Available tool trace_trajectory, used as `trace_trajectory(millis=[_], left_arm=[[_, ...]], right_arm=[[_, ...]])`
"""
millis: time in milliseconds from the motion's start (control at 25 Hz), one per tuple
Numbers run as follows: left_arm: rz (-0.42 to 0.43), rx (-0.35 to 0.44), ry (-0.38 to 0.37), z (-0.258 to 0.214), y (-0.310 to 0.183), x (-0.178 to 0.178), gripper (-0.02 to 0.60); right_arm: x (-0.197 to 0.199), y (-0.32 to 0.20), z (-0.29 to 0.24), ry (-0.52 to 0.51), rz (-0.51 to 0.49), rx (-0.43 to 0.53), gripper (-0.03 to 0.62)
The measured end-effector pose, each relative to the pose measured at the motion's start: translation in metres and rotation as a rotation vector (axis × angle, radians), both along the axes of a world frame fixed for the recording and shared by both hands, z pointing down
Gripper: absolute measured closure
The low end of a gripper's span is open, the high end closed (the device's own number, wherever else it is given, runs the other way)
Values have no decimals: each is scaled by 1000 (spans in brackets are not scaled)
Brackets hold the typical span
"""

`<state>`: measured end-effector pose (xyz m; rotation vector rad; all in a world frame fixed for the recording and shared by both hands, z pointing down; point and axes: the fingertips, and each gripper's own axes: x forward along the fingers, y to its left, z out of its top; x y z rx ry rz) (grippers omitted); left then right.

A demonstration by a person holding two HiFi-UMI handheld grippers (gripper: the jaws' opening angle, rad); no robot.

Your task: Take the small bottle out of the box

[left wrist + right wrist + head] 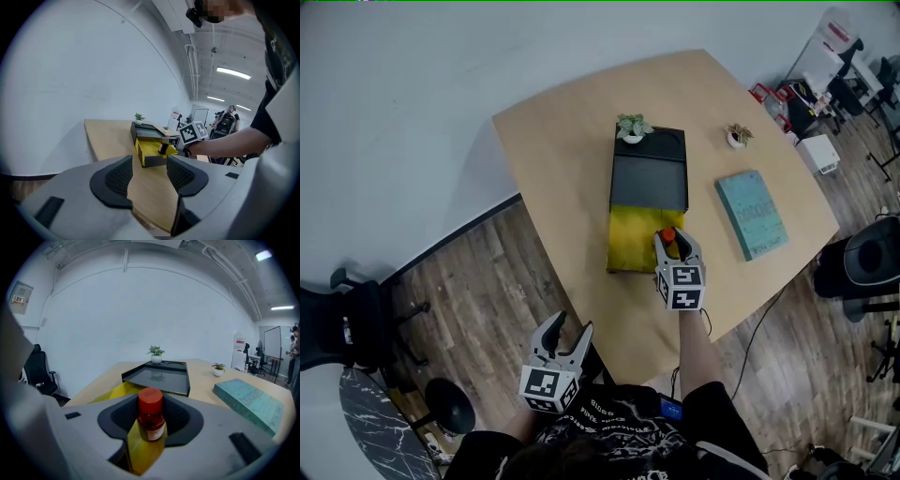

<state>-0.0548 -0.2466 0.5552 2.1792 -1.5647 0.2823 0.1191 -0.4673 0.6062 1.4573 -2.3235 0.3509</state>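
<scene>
The small bottle (667, 234), amber with a red cap, stands upright in the yellow inner tray (628, 242) that is slid out of the black box (649, 173) on the wooden table. My right gripper (673, 240) reaches into the tray's right side; in the right gripper view its pads (180, 417) press on both sides of the bottle (150, 405). My left gripper (565, 334) hangs below the table's near edge, off the table, open with nothing between its fingers. The left gripper view shows that gripper (149, 176), the yellow tray (149, 150) and the bottle (162, 149) far ahead.
A potted plant (633, 127) stands on the box's far end. A second small plant (738, 135) and a teal book (752, 214) lie to the right on the table (553, 159). A black chair (347, 323) stands on the wooden floor at the left.
</scene>
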Motion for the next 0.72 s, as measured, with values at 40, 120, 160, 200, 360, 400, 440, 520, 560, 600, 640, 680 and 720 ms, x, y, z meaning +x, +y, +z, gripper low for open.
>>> trace_trajectory(millis=[40, 120, 160, 200, 360, 400, 440, 520, 560, 600, 640, 680, 720], left_arm=[[-4, -5, 1, 2, 1, 0, 348], [-6, -19, 6, 5, 5, 0, 348], [-4, -24, 7, 6, 6, 1, 348], [-3, -26, 7, 6, 7, 1, 348], [-18, -24, 18, 7, 9, 0, 348], [-19, -21, 19, 6, 10, -1, 348], [-16, -18, 18, 6, 10, -1, 348], [-10, -17, 15, 7, 11, -1, 348], [-8, -18, 17, 7, 12, -1, 348], [-7, -18, 20, 6, 13, -1, 348], [-5, -14, 24, 6, 13, -1, 348], [-1, -8, 26, 4, 12, 1, 348], [2, -2, 28, 3, 12, 2, 348]], right_arm=[[0, 0, -1, -4, 4, 0, 437], [2, 0, -3, -17, 17, 2, 437], [2, 1, -6, -23, 23, 5, 439], [2, 2, -8, -24, 25, 9, 439], [0, 8, -17, -26, 12, 26, 439], [0, 10, -21, -27, 9, 33, 439], [0, 12, -26, -27, 5, 42, 439], [-3, 16, -35, -21, -3, 63, 439], [-4, 18, -40, -19, -5, 74, 439], [-5, 21, -45, -21, -7, 84, 439], [-6, 24, -50, -27, -8, 92, 439], [-6, 27, -54, -34, -10, 99, 439], [-7, 29, -58, -38, -14, 105, 439]])
